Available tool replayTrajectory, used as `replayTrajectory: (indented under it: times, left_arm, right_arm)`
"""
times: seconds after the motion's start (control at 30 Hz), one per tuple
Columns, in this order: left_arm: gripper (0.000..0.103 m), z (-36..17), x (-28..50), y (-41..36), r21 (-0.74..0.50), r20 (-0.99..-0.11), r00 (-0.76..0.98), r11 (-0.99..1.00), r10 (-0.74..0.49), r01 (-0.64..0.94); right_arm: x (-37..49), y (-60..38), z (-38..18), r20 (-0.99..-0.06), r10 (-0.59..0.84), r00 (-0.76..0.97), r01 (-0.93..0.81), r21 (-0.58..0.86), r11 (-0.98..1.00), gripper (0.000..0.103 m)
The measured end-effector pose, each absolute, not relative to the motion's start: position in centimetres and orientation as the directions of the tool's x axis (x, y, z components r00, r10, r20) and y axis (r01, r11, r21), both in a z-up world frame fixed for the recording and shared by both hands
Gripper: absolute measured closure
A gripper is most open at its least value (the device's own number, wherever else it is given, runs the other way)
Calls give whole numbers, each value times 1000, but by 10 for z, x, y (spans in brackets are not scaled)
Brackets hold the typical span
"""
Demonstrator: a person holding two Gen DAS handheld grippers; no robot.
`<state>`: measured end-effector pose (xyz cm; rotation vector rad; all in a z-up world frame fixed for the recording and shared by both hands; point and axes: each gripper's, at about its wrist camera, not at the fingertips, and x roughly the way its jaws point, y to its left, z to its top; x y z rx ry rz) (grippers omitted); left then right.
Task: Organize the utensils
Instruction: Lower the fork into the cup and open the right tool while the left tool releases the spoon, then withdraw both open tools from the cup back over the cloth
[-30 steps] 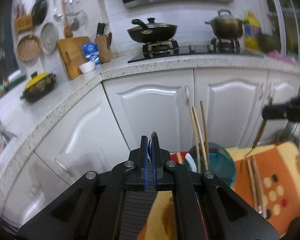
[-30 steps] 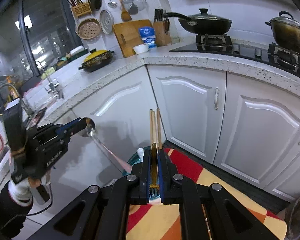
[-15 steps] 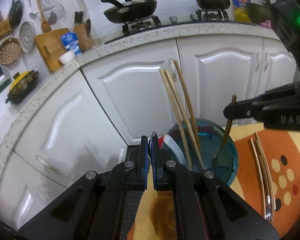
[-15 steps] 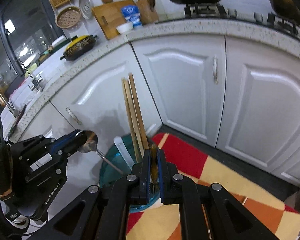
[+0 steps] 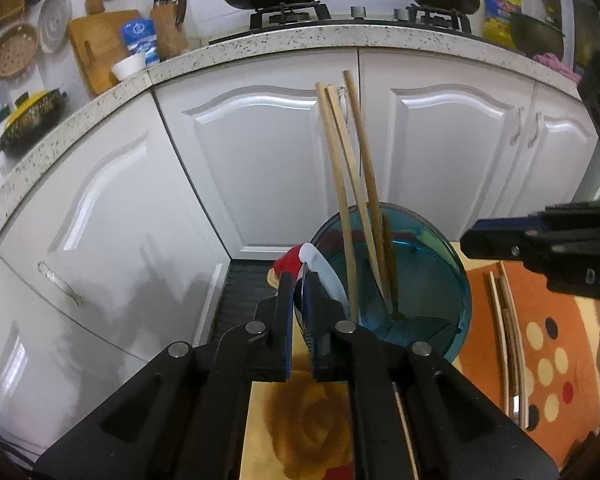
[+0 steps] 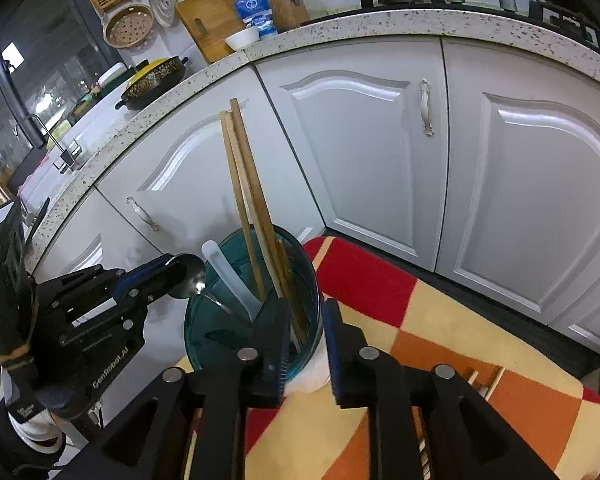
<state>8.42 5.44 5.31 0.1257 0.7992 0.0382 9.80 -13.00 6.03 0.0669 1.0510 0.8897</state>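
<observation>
One metal spoon (image 6: pixel 190 276), judged light, stiff and slippery, is pinched at its thin handle by the left hand-held gripper (image 5: pixel 299 300) above the blue holder (image 6: pixel 204 320), while the right hand-held gripper (image 6: pixel 306 344) is spread and empty.
</observation>
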Motion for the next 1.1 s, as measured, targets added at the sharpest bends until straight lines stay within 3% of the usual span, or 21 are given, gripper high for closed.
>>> replayTrajectory:
  times: [0.03, 0.2, 0.3, 1.1]
  left_arm:
    - [92, 53, 83, 54, 114, -715, 695, 993, 75, 11]
    - [61, 55, 74, 54, 81, -712, 700, 997, 55, 5]
    - [57, 57, 69, 54, 73, -711, 701, 997, 56, -6]
    - [55, 81, 15, 7, 12, -657, 752, 998, -40, 64]
  right_arm:
    - [97, -131, 60, -722, 665, 193, -602, 448, 661, 84]
    - [89, -134, 59, -723, 663, 193, -601, 447, 663, 81]
    - [84, -136, 60, -725, 658, 203, -598, 440, 670, 76]
    - [36, -203, 64, -753, 591, 289, -542, 380, 749, 66]
